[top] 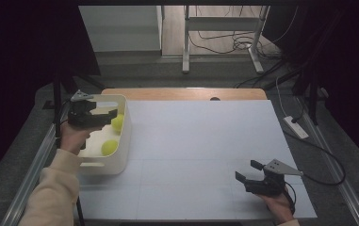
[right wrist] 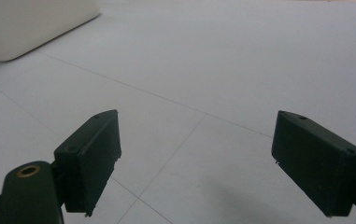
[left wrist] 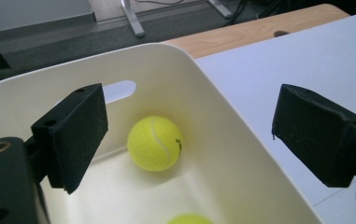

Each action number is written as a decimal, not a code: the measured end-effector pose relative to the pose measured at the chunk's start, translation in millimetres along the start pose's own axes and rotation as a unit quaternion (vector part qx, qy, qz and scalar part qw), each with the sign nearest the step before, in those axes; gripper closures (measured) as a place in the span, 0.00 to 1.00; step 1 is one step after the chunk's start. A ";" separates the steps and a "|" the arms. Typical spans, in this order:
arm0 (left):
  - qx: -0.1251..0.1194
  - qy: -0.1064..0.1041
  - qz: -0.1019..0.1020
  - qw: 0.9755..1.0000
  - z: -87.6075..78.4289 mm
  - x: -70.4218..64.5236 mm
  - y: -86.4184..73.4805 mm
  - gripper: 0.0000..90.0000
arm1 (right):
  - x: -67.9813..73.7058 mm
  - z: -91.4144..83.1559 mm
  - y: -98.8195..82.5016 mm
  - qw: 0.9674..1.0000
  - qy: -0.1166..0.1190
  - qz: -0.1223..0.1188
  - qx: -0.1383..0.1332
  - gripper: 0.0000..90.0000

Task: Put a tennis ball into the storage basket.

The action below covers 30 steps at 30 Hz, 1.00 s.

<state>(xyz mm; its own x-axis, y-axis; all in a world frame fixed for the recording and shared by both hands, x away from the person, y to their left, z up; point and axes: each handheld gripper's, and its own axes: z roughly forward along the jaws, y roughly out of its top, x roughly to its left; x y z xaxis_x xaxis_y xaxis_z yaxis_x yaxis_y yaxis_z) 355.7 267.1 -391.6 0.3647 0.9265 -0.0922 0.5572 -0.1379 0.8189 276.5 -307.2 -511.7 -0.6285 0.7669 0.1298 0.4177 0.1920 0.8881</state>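
From the high view, the left gripper (top: 102, 114) hangs over a cream bin (top: 123, 141) that stands at the desk's left edge, with two tennis balls inside: the far ball (top: 117, 123) just under the claw and the near ball (top: 109, 147) toward the person. The right gripper (top: 251, 173) rests low near the desk's front right corner, claw spread and empty. The desk (top: 200, 141) wears a white sheet with faint seams, a strip of bare wood showing at its far edge; beyond lie grey floor, cables and a table frame, with dark curtains either side. In the left gripper view the jaws stand wide apart, holding nothing, above the far ball (left wrist: 154, 143); if picking it is the aim, I would drop straight down, centring the ball between the pads and clear of the bin's wall. In the right gripper view the spread jaws face bare sheet, the bin's corner (right wrist: 31, 28) beyond.
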 end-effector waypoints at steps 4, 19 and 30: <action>-0.010 -0.010 0.007 1.000 -5.1 -7.2 -0.9 0.12 | -0.4 -0.3 0.2 1.000 0.001 0.001 -0.001 0.17; -0.039 -0.070 0.025 0.996 -18.7 -26.1 -9.7 0.12 | -0.7 -0.5 0.1 1.000 0.000 0.005 -0.002 0.17; -0.049 -0.105 0.034 0.993 -22.2 -39.8 -15.1 0.12 | -1.1 -2.7 -0.5 1.000 -0.001 0.007 -0.002 0.17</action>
<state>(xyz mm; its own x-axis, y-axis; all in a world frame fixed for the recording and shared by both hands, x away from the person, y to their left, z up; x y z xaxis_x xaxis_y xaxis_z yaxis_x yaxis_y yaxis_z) 316.2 240.0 -387.7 0.5514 0.8219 -0.1427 0.4554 -0.1533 0.8770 275.2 -309.8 -511.1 -0.6217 0.7704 0.1417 0.4242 0.1791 0.8877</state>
